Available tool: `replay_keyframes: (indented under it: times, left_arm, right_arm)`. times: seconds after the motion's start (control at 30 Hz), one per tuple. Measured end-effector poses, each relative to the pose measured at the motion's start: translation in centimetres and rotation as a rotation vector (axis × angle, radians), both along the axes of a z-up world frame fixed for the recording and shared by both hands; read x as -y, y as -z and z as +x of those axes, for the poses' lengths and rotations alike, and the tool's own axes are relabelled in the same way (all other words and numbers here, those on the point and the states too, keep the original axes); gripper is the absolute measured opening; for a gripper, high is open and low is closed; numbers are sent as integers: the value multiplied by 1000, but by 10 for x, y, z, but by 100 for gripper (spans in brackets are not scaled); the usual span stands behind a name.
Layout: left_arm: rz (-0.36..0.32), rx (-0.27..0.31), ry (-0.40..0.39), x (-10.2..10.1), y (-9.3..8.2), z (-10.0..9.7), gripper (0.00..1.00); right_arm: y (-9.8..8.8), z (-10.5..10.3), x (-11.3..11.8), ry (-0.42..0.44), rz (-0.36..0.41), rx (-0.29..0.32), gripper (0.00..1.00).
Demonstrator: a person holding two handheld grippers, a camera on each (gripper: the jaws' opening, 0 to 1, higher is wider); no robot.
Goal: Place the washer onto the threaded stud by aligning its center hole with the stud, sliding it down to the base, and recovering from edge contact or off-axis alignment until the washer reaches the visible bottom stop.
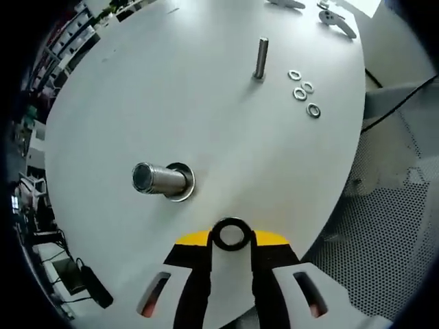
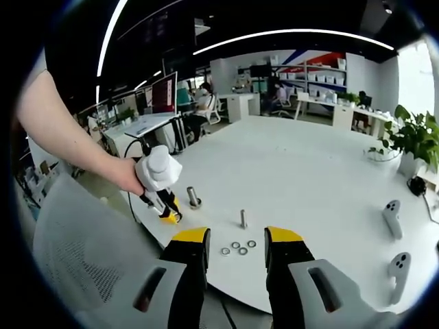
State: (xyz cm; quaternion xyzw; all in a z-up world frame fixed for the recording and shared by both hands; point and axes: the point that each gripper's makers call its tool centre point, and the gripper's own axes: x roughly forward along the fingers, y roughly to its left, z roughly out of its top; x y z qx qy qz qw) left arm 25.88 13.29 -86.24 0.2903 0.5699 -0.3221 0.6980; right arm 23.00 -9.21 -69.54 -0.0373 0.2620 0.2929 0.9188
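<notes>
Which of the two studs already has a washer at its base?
The thick stud nearest the left tongs; the thin stud beside the loose washers stands bare.

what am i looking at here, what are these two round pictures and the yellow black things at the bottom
A person holds a two-jaw tool in each hand, with a fisheye camera riding on each, so both round pictures look forward along the jaws. In the left gripper view, the left hand-held gripper pinches a washer near a thick stud standing on a white table. Further off stand a thin stud and four loose washers. In the right gripper view, the right hand-held gripper hangs open above the table edge, and the person's hand shows holding the other tool.
</notes>
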Motion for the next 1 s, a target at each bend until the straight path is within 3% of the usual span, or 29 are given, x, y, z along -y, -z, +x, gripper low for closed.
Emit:
replay_keyframes:
  times: [0.33, 0.6, 0.8, 1.0]
  left_arm:
    - [-28, 79, 62, 0, -36, 14, 19]
    - [-30, 154, 126, -2, -70, 38, 19]
    - [-21, 166, 150, 1, -76, 47, 19]
    - [-9, 164, 178, 9, -69, 53, 19]
  right_arm:
    - [0, 0, 0, -2, 1, -4, 34]
    - [1, -1, 0, -2, -1, -5, 34]
    - [1, -1, -1, -4, -3, -7, 34]
    - [2, -1, 0, 3, -5, -8, 34]
